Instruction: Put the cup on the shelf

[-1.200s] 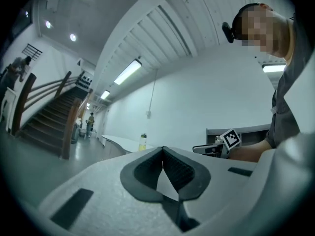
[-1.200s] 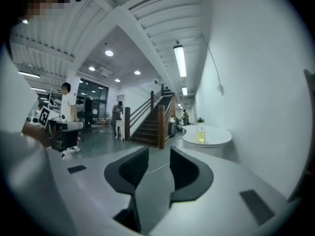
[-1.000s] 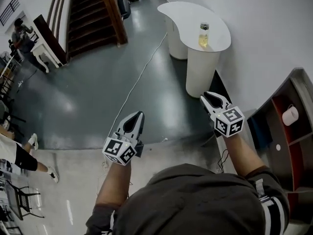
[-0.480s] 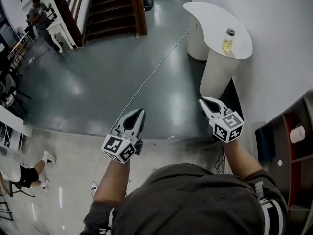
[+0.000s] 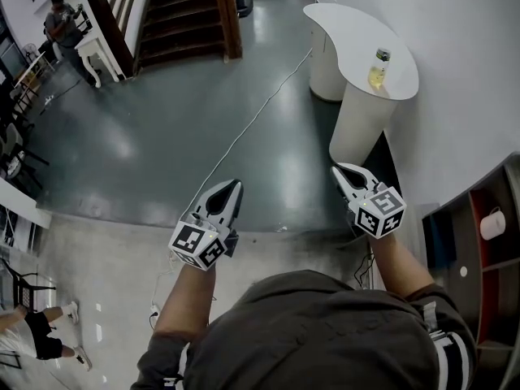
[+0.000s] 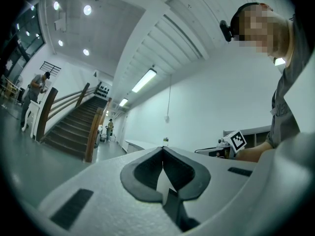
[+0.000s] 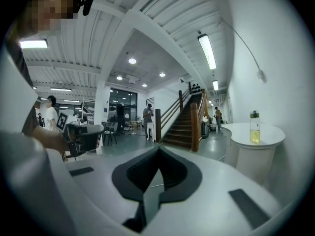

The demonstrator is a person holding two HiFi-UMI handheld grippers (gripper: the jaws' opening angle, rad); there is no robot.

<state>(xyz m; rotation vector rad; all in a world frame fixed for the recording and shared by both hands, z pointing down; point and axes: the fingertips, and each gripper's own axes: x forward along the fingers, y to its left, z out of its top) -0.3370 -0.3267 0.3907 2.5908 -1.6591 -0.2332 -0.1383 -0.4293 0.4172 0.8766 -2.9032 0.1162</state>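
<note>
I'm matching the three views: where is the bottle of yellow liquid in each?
Head view: bottle upper right, on the white table.
Left gripper view: bottle tiny, near centre.
Right gripper view: bottle at right.
Shared landmark: the staircase.

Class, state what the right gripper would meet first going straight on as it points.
Probably nothing near: the right gripper aims left of the table, across open floor, toward the staircase.

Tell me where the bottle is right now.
In the head view's upper right, the bottle stands near the right edge of the white table by the wall, well ahead of the right claw.
</note>
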